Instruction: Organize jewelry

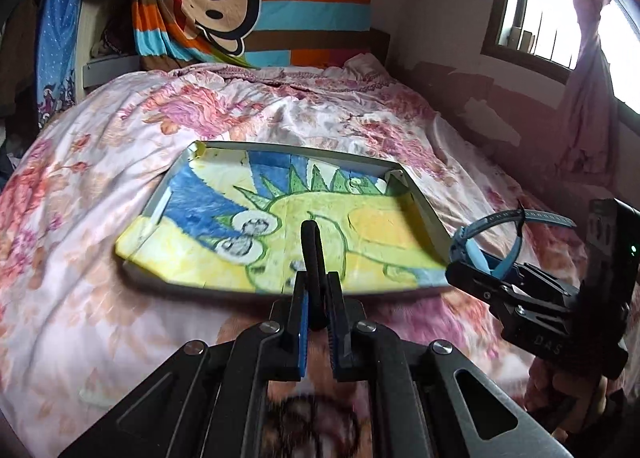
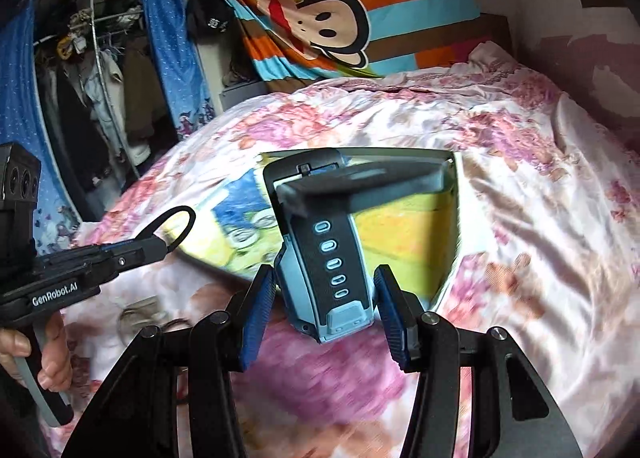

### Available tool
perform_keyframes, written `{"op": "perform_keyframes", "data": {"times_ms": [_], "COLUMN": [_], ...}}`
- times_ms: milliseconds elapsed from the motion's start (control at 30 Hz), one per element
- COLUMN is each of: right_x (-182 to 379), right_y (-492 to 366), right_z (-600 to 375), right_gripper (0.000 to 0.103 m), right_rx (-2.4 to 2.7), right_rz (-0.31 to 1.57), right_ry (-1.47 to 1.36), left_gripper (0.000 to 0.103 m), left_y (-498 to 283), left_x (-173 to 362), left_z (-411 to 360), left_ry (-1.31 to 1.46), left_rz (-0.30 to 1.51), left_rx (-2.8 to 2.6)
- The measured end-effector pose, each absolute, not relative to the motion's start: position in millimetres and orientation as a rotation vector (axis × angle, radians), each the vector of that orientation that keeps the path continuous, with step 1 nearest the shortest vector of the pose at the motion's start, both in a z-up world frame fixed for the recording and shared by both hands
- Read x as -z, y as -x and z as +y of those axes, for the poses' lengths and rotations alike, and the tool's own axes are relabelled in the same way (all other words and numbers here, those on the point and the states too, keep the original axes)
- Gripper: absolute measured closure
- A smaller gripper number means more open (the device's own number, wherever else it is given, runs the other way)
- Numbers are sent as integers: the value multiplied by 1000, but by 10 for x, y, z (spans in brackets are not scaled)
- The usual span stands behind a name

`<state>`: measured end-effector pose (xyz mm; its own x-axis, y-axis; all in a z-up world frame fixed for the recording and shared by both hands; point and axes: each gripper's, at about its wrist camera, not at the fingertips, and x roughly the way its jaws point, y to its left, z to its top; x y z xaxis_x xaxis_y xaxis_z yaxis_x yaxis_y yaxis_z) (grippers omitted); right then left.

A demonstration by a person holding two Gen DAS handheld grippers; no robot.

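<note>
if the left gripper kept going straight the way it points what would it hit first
Probably the shallow tray on the bed: the left gripper, shut on a black hair tie, aims at its painted floor. Depth is unclear.

Bed [image 1: 100, 162]: I see it spread with a rumpled pink floral cover.
Lying on it: one shallow tray [image 1: 420, 198], low-rimmed, lined with a blue, green and yellow drawing.
Tray position: mid-bed, flat on cover.
</note>
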<state>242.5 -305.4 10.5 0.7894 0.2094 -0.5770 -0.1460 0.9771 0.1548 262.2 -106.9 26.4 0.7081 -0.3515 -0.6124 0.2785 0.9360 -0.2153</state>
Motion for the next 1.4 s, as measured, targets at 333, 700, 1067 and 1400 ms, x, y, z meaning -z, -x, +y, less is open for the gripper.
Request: {"op": "perform_keyframes", "data": {"times_ms": [333,700,1067,1400], "right_x": [128,245,-159,-491], "right_y": [-2967,-2923,-2309,-1422], "right_z": [-3204,-3082,-3126,-2818], "right_gripper": [57,56,20,2], "right_rx": [-181,-195,-156,-213], "right_rz": [713,746,608,400], "right_ry": [-52,-2,-37,-34], "left_gripper": [95,93,14,0], "left_y": [-3289,-3280,-2741,-1742], "left_x": [179,307,-128,-479], "left_z": [-1072,-1109,-843,-559], "left_ry": [183,145,239,172], "left_rz": [818,853,737,544], "left_rx": [272,272,263,232]}}
